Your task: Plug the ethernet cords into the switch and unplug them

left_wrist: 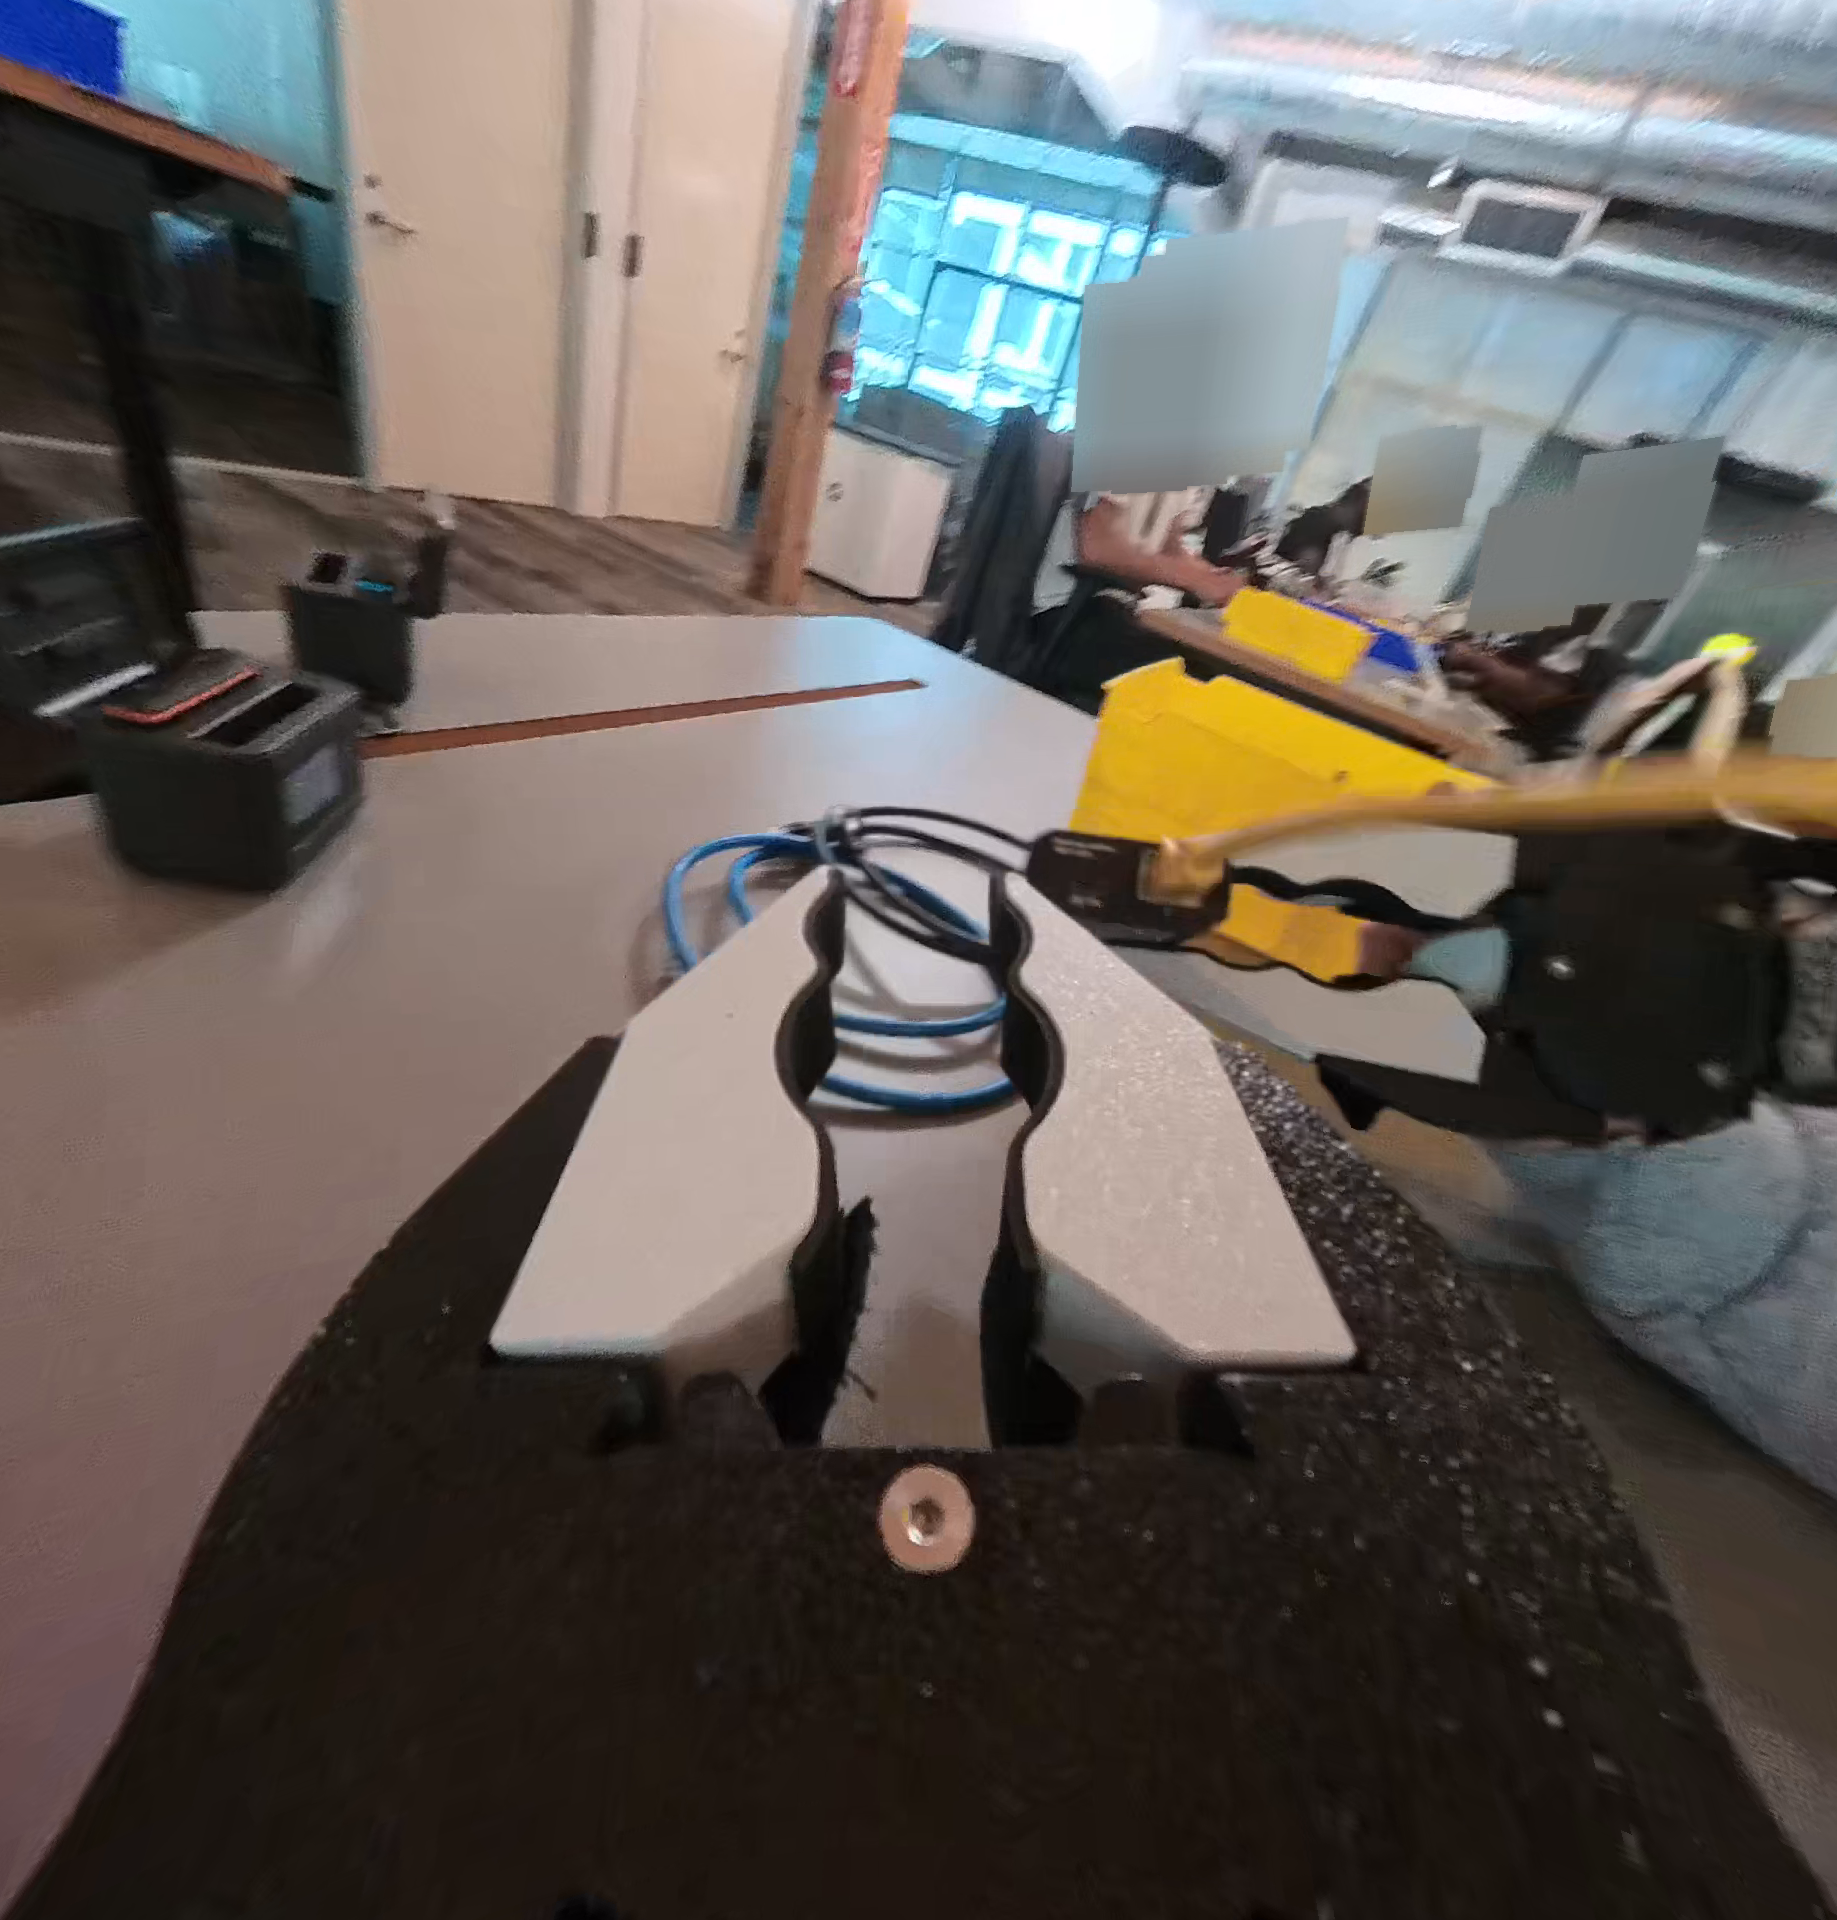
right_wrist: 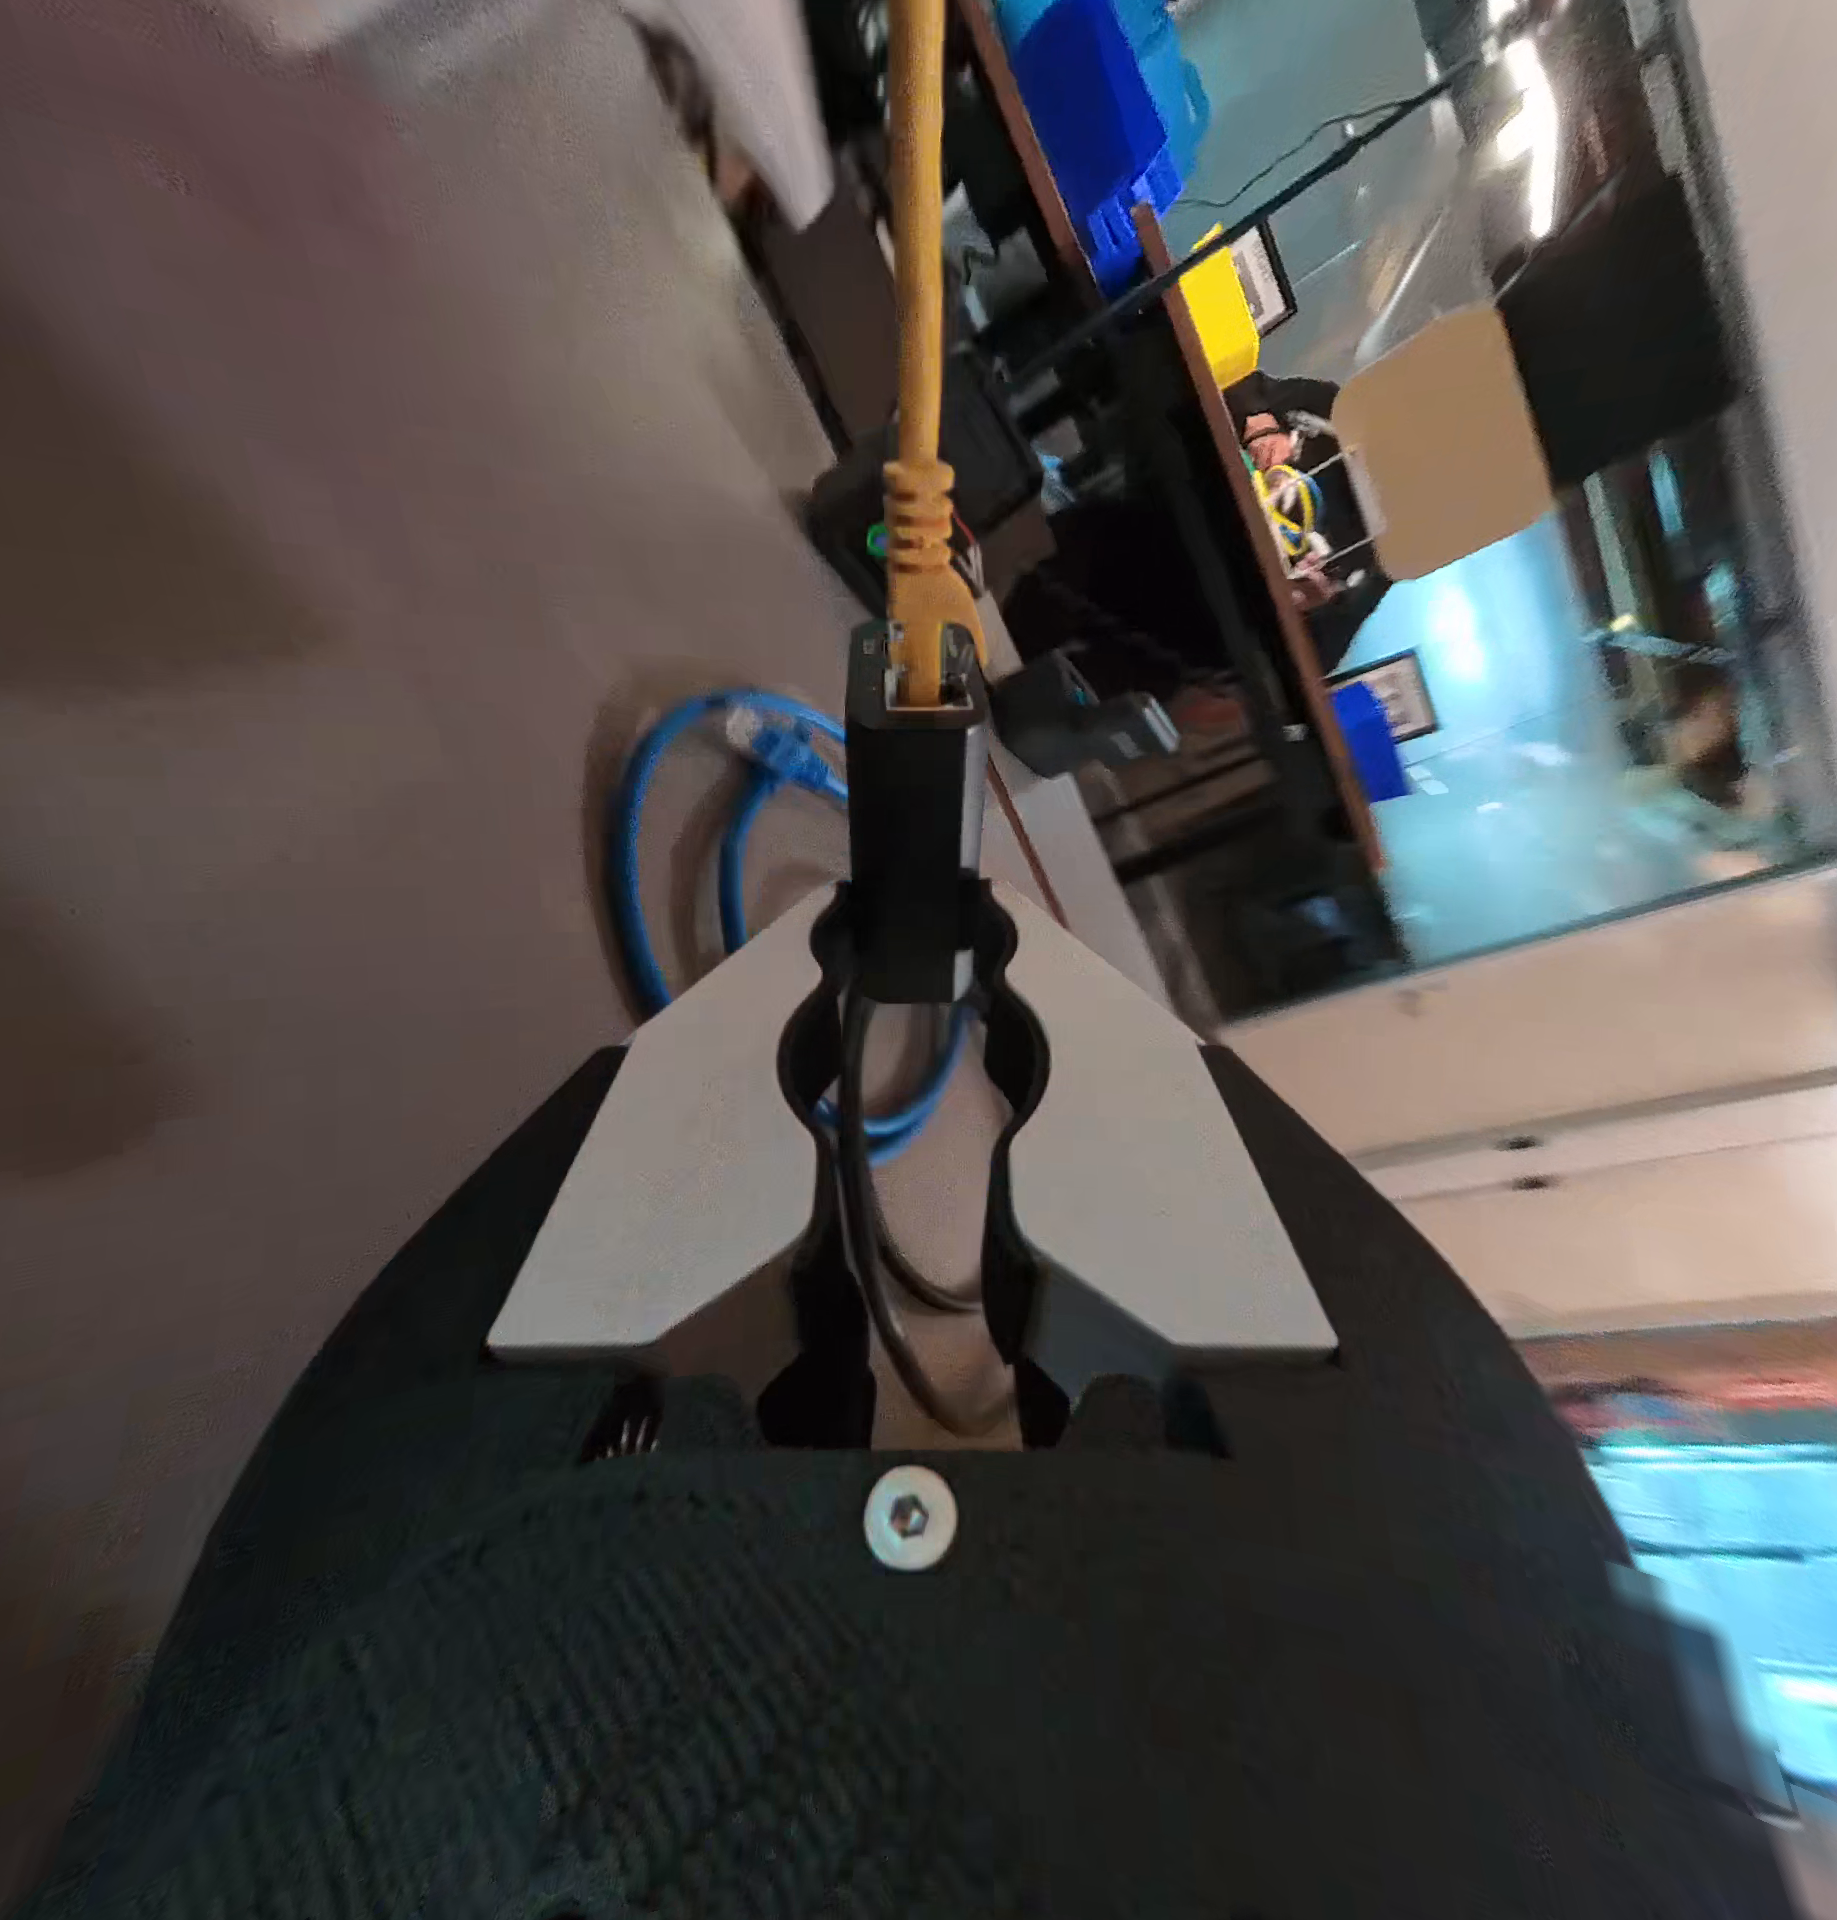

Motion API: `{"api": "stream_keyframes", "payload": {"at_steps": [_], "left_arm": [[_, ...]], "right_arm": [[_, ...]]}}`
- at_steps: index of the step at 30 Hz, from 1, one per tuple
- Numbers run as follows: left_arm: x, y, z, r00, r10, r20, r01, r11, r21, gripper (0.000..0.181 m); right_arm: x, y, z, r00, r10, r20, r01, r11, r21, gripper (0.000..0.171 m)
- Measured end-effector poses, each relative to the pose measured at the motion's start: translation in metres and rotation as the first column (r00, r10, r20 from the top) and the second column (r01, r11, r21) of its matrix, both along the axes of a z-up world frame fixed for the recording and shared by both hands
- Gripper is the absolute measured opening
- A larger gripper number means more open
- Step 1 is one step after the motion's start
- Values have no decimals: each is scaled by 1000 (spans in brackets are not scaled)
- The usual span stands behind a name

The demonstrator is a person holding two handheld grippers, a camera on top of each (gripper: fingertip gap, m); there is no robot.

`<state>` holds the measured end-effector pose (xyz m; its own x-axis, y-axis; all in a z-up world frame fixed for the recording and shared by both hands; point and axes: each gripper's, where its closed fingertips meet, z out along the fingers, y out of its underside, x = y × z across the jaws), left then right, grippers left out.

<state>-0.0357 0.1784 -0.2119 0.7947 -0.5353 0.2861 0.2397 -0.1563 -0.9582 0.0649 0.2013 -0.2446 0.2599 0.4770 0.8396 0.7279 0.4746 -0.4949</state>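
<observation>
While the right hand-held gripper (right_wrist: pixel 909 940) clamps the rear end of a small black switch (right_wrist: pixel 914 821) between its fingertips, the yellow ethernet cord (right_wrist: pixel 919 312) sits plugged into the port at the switch's far end, its ribbed boot just outside the opening and the cord running straight on away from the camera. A thin black cable (right_wrist: pixel 860 1195) leaves the held end of the switch and loops back between the grey fingers. In the left wrist view the same right hand-held gripper (left_wrist: pixel 1278 935) comes in from the right side, held above the table (left_wrist: pixel 270 1091), with the switch (left_wrist: pixel 1111 883) pointing leftward and the yellow cord (left_wrist: pixel 1516 805) trailing off to the right edge. The left hand-held gripper (left_wrist: pixel 914 914) has its fingers parted with a narrow gap and nothing between them; it points across the table toward a coiled blue ethernet cord (left_wrist: pixel 893 1029) lying flat, which shows through the gap. Two dark boxes (left_wrist: pixel 228 769) stand on the table well to the left, and a yellow bin (left_wrist: pixel 1205 748) sits behind the switch.
</observation>
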Motion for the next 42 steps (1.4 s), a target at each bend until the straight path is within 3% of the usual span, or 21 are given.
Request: {"api": "stream_keyframes", "payload": {"at_steps": [5,8,11,14,20,26,35,42], "left_arm": [[-8,4,-10,999,19,-46,-21,999,-46,32],[6,-1,-11,996,-83,-39,81,995,-57,45],[28,-12,-29,962,-249,-115,228,960,-165,62],[41,-22,-55,905,-357,-234,291,917,-275,85],[53,-30,-75,845,-429,-318,318,883,-345,73],[50,-36,-89,813,-470,-344,323,855,-406,56],[25,-42,-110,700,-484,-524,224,847,-482,56],[9,-49,-113,600,-547,-584,231,817,-529,56]], "right_arm": [[-4,-5,-27,945,-46,325,-46,962,268,21],[-15,-11,-37,905,-50,422,-108,934,342,21],[-29,-19,-39,892,-25,451,-161,915,370,21],[-39,-26,-37,895,1,446,-192,904,382,21],[-45,-35,-36,898,24,439,-222,886,407,21],[-42,-44,-46,904,54,424,-225,904,364,22],[-18,-48,-59,889,156,431,-266,942,207,37],[11,-34,-57,944,263,200,-247,964,-100,41]]}}
